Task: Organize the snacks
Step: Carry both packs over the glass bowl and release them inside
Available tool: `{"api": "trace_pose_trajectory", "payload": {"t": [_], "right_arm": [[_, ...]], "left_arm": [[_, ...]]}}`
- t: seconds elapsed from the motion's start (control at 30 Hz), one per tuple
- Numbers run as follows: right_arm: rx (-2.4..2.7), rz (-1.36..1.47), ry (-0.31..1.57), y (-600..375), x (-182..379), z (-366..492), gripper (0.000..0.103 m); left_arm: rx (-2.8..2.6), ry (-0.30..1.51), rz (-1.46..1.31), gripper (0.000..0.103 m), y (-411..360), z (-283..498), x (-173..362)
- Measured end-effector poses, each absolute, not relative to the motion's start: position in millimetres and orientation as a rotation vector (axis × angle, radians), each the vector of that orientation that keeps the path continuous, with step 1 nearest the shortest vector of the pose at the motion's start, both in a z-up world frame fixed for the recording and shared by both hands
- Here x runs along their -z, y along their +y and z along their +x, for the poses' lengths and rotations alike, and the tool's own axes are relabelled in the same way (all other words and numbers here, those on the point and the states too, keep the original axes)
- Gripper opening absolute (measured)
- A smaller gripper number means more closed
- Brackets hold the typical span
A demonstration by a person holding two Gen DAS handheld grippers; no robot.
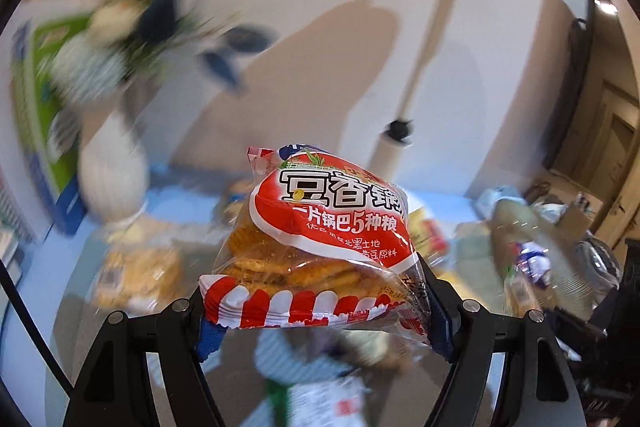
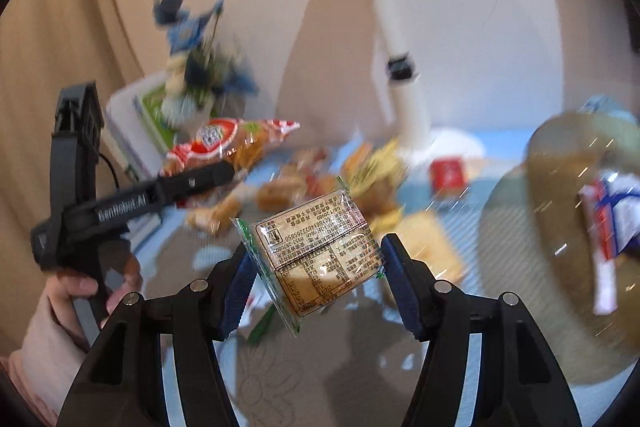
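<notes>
My left gripper is shut on a red and white bag of rice crackers and holds it in the air above the table. The same bag and the left gripper show at the left in the right wrist view. My right gripper is shut on a small clear cracker packet, label side facing me, green edge at the left, held above the table. Several loose snack packets lie blurred on the blue table behind it.
A white vase of blue flowers stands at the back left beside a green box. A white lamp post rises at the back. A round olive basket with packets in it sits at the right. The background is motion-blurred.
</notes>
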State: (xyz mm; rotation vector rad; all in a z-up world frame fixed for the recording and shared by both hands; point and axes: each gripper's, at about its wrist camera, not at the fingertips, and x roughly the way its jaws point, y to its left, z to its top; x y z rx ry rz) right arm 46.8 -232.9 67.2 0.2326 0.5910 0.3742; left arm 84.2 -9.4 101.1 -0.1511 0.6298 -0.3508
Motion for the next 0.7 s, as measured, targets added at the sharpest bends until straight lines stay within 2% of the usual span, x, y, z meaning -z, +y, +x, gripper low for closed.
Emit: {"api": "trace_pose_trajectory", "payload": {"t": [0.27, 0.63, 0.7], "right_arm": [[-0.235, 0.25, 0.606, -312.0, -100.7, 59.7, 0.061], [-0.034, 0.333, 0.66, -402.0, -93.7, 53.0, 0.063], [0.009, 0.345, 0.675, -417.3, -88.1, 48.3, 0.065]], "left_arm": [[0.476, 0.613, -0.083, 0.077, -102.2, 98.9, -135.2], [0.668, 0.682, -0.028, 0.076, -239.1, 107.0, -129.7], [0.665, 0.709, -0.011, 0.079, -254.9, 109.9, -124.8]]}}
